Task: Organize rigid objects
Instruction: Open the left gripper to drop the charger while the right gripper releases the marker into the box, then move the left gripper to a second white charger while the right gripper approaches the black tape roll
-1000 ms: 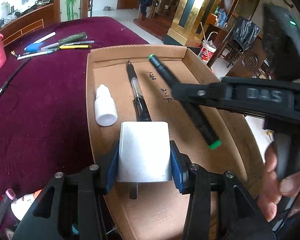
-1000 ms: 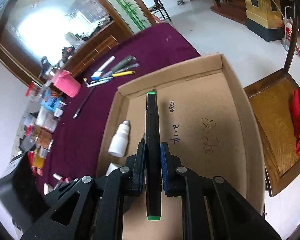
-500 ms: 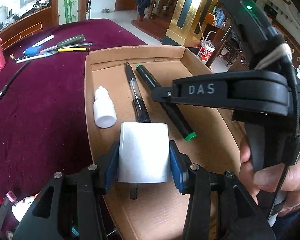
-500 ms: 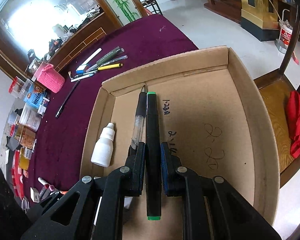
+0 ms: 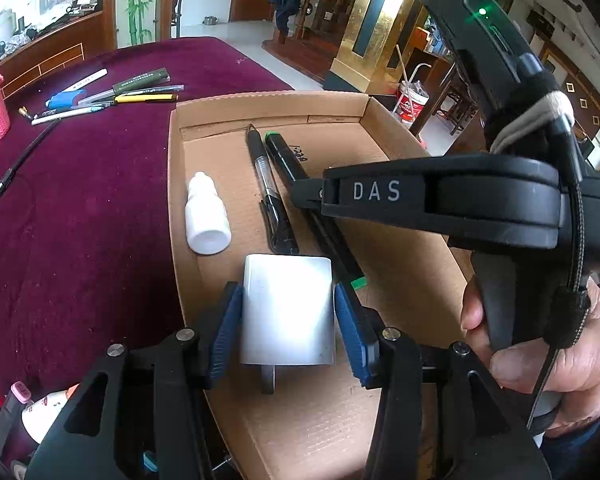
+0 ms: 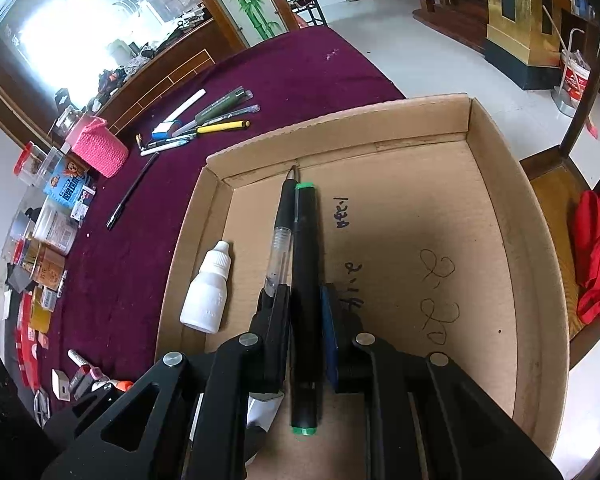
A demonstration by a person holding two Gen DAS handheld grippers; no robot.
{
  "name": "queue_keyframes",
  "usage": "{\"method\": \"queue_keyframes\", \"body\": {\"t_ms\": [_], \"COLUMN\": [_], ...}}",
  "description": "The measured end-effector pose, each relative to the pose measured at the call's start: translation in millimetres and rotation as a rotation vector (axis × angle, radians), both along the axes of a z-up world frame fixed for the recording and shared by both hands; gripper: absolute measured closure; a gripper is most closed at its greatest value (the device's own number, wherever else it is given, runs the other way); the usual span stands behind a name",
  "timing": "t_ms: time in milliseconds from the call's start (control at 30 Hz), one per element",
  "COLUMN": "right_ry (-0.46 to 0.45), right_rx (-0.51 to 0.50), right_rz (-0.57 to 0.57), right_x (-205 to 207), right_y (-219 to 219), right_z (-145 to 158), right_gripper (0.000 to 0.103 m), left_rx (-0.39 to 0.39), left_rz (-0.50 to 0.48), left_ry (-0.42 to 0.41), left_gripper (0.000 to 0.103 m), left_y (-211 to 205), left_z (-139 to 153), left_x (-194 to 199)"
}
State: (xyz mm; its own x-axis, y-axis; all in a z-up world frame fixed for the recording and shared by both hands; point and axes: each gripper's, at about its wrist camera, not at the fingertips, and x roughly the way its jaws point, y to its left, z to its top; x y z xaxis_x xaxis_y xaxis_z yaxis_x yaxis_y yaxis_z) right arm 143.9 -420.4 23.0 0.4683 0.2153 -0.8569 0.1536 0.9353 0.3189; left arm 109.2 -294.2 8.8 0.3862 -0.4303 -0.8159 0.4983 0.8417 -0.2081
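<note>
- Step in hand, as I judge it: placing items in rows inside the cardboard tray (image 6: 500, 200). The right gripper (image 6: 306, 312) is clamped narrow on the black marker (image 6: 306, 240) w/ green ends and holds it low over the tray floor, just beside the clear-barrel pen (image 6: 282, 216) and about parallel to it.
- The left gripper (image 5: 288, 320) is closed on the white charger block (image 5: 288, 308); its blue pads (image 5: 226, 328) press both sides, and a metal prong shows under the block. It hovers over the near part of the tray, not yet set down.
- Already lying in the tray: the pen and a white dropper bottle (image 5: 206, 220), near the left wall.
- Next move, prob.: lower the marker flat and let go w/o pushing the pen; whether it touches the floor now I cannot tell. After that the charger needs a spot.
- Room: the right half of the tray floor is bare, only handwriting there. The left side is crowded.
- Edges: the right gripper crosses very close above the charger in the left wrist view, so the two tools may bump. The tray's right wall sits near the table (image 6: 260, 60) edge, w/ a chair (image 6: 552, 208) beside.
- More pens (image 5: 112, 94) wait on the purple cloth, well apart from the tray.
</note>
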Motion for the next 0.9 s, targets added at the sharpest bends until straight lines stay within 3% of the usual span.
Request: {"method": "queue_keyframes", "body": {"t_ms": [433, 600, 900], "right_ry": [-0.046, -0.085, -0.130], "right_rx": [0.036, 0.042, 0.064], "right_rz": [-0.007, -0.005, 0.003], "right_x": [-25.3, -43.0, -64.8], "right_y": [-2.5, 3.7, 23.3], "right_z": [19.1, 31.2, 45.3], "right_gripper": [0.085, 0.079, 0.079], "left_rx": [-0.004, 0.003, 0.014], "left_rz": [0.005, 0.006, 0.031], "left_ry": [-0.029, -0.067, -0.135], "left_gripper": [0.057, 0.057, 0.057], "left_y": [5.3, 11.0, 36.6], "left_z": [12.9, 25.6, 46.6], "left_x": [-7.8, -16.9, -35.5]}}
